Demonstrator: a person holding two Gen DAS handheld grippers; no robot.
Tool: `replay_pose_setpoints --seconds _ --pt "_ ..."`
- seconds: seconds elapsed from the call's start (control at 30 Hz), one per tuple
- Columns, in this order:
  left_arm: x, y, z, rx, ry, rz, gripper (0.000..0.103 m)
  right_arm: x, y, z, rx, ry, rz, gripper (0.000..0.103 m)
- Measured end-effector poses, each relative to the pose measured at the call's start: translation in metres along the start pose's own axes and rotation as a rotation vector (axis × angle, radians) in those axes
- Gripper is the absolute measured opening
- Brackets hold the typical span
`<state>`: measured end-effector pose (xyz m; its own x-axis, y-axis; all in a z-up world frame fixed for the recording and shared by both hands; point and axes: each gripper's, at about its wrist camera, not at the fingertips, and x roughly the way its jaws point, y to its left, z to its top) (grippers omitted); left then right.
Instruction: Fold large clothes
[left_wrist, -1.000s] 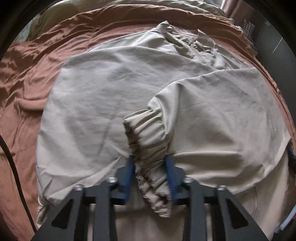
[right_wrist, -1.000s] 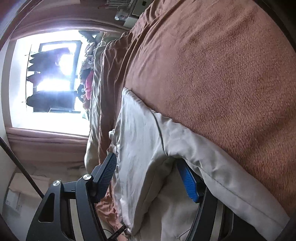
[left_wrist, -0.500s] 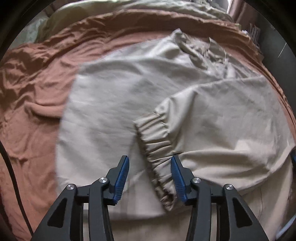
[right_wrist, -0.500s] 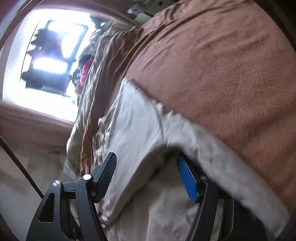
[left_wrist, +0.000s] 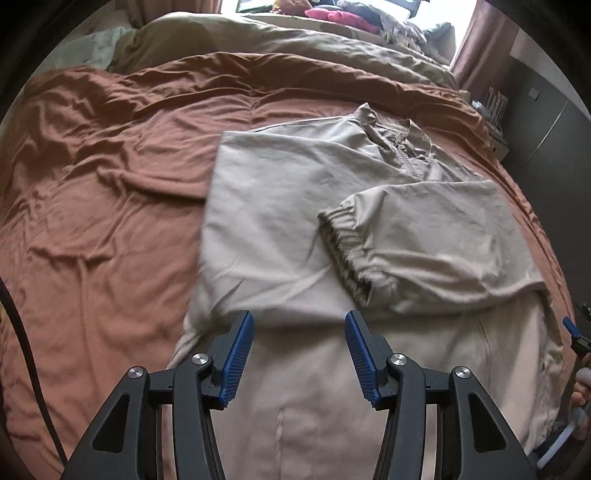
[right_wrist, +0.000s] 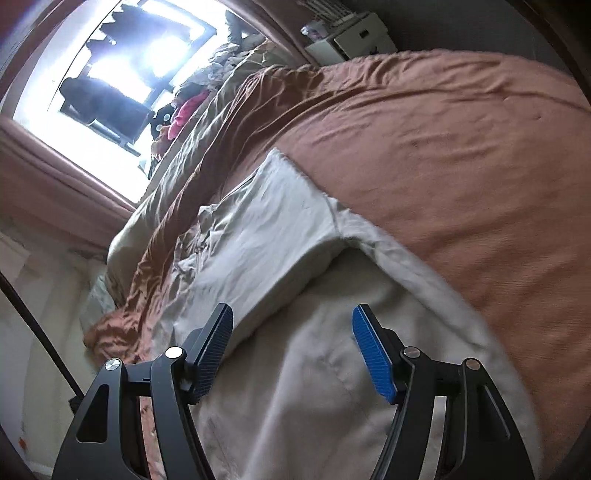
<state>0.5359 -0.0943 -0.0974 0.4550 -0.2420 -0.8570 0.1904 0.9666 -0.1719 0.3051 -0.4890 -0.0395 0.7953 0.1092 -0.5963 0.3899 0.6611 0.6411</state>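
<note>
Brown bedspread (left_wrist: 110, 229) – one beige jacket (left_wrist: 295, 206); left gripper (left_wrist: 299, 354), right gripper (right_wrist: 291, 350) – both spread, empty.

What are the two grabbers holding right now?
Nothing. The left gripper is open above the beige jacket, away from its elastic cuff. The right gripper is open too.

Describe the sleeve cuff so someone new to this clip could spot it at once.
On the rust-brown bedspread lies a beige jacket. One sleeve is folded across its body, ending at the cuff beyond the open left gripper: the only gathered, elastic-ruffled band on otherwise smooth cloth.
</note>
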Motion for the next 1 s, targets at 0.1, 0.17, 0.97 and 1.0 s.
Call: replay_pose_setpoints --seconds 0.1,0.17,0.97,1.0 --pt "-0.014 0.011 -0.017 -0.014 -0.008 -0.01 0.054 -0.017 -0.001 -0.001 -0.038 0.012 -0.032 0.066" --pt "-0.025 0.021 -0.033 -0.029 -0.017 -0.013 0.054 -0.028 -0.001 -0.001 -0.064 0.018 -0.054 0.066" --pt "-0.063 0.079 -0.188 -0.169 -0.021 -0.045 0.054 -0.095 -0.062 -0.042 -0.225 0.122 -0.199 0.066" --pt "-0.063 0.079 -0.193 -0.176 -0.019 -0.054 0.054 -0.095 -0.066 -0.046 -0.219 0.133 -0.19 0.066"
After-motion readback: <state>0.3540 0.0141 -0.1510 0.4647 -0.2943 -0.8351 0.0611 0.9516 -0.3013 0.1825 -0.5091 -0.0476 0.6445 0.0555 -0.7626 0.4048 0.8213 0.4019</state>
